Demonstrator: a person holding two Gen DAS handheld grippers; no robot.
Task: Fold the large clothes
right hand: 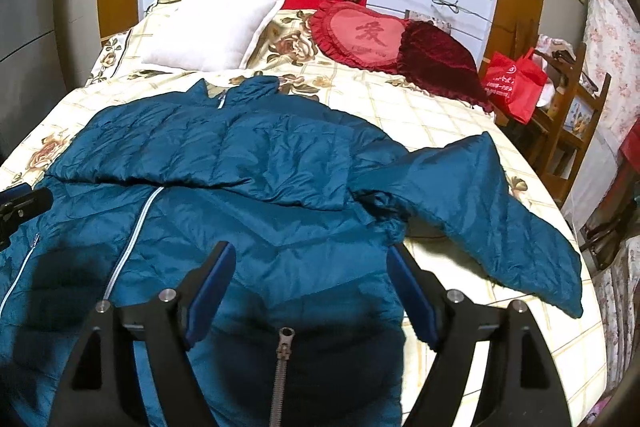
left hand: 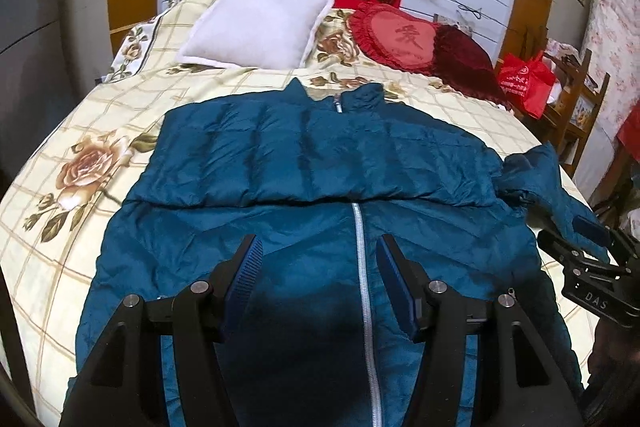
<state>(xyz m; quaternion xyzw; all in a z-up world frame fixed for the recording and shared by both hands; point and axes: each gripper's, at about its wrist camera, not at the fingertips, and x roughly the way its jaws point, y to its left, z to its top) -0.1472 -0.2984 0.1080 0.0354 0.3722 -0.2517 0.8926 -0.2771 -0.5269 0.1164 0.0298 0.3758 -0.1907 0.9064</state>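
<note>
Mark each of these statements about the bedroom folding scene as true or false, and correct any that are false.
1. The blue jacket lies on the bed with its zip facing up. True.
2. Both sleeves are folded across the chest. False: one sleeve lies across the chest, while the other sleeve sticks out to the side over the bedspread.
3. The left gripper is clamped on the zip. False: its jaws stand open above the jacket, holding nothing.
4. The right gripper is open. True.
5. A white pillow lies at the head of the bed. True.
6. The heart-shaped cushion is green. False: it is red.
</note>
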